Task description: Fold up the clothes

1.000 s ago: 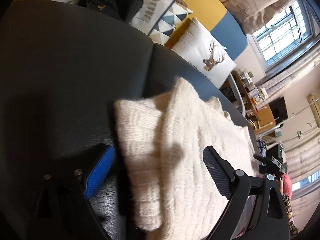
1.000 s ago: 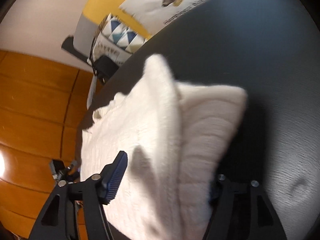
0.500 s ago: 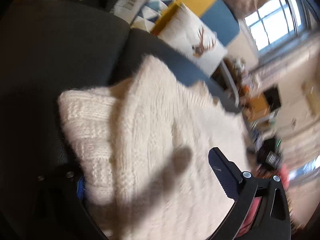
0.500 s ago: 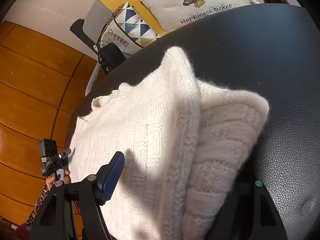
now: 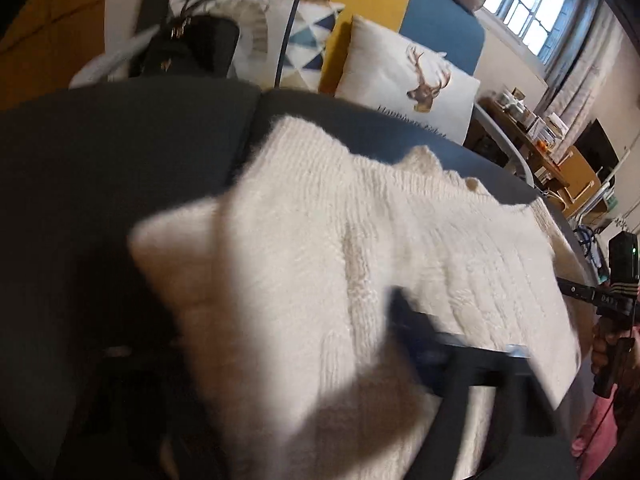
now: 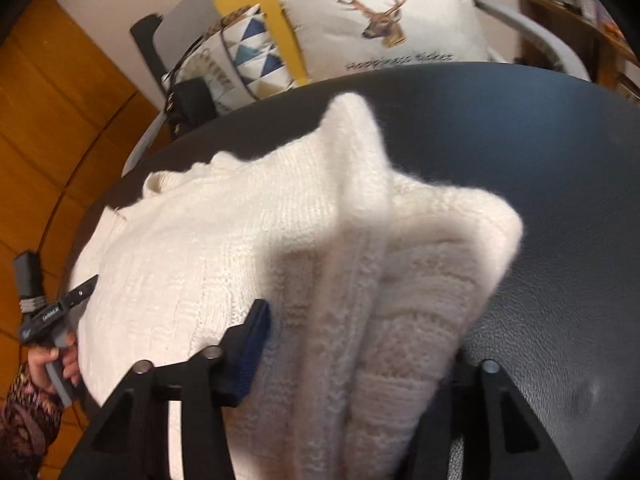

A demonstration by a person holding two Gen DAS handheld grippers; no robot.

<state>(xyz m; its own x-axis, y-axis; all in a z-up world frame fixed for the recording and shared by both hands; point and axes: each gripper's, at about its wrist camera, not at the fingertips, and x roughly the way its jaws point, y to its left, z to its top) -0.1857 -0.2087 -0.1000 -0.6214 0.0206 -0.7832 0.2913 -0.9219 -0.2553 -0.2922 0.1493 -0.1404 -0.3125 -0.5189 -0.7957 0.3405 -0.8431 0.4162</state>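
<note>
A cream knitted sweater [image 6: 256, 248] lies partly folded on a dark leather seat [image 6: 560, 200], its thick folded edge nearest the two grippers. The right gripper [image 6: 352, 344] straddles that folded edge: its jaws have just been closing, the blue-padded finger [image 6: 250, 344] pressing into the knit on one side and the other finger hidden under the bulk on the far side, so the sweater is pinched between them. The left gripper [image 5: 280, 360] is badly blurred; its jaws have likewise just been closing with the sweater's folded corner between them, one finger [image 5: 416, 336] lying on top of the knit, the other lost in shadow, so I cannot tell whether the pads truly bite. Behind the seat stand a deer-print cushion [image 6: 384, 24], a triangle-patterned cushion [image 6: 256, 52] and a black bag [image 6: 188, 104]. In the right wrist view, a person's hand [image 6: 52, 364] grips the handle at the sweater's far edge
</note>
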